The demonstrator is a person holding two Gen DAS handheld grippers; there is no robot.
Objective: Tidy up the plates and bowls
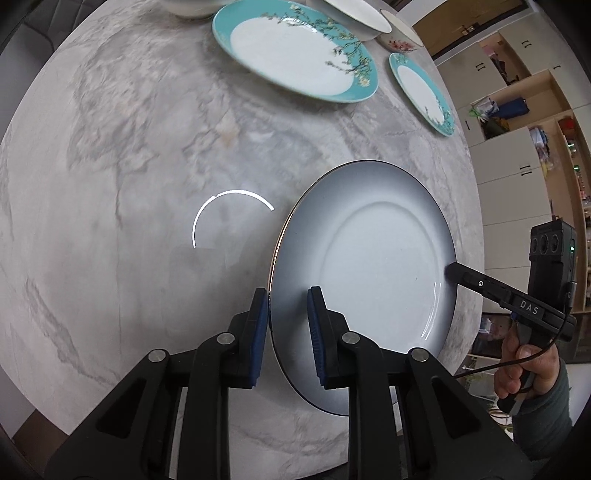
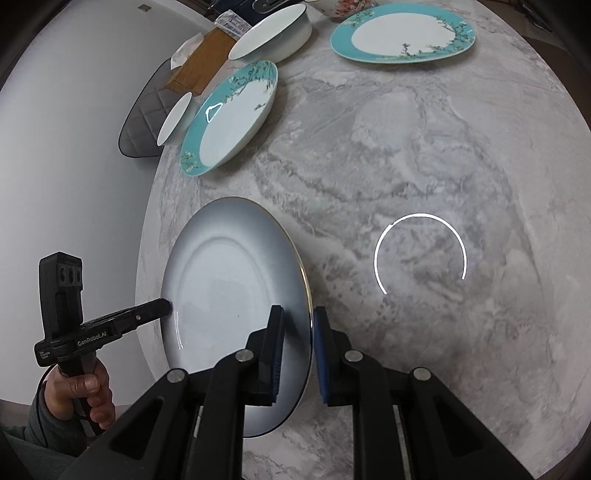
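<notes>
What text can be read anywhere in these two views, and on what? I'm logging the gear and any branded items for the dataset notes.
"DAS": on the right gripper, along the side of its body.
"GenRobot.AI": on the left gripper, along the side of its body.
Small label further back on the left gripper's body: too small to read.
Printed white packet at the far table edge: blurred, unreadable.
The plates and bowls carry no lettering.
</notes>
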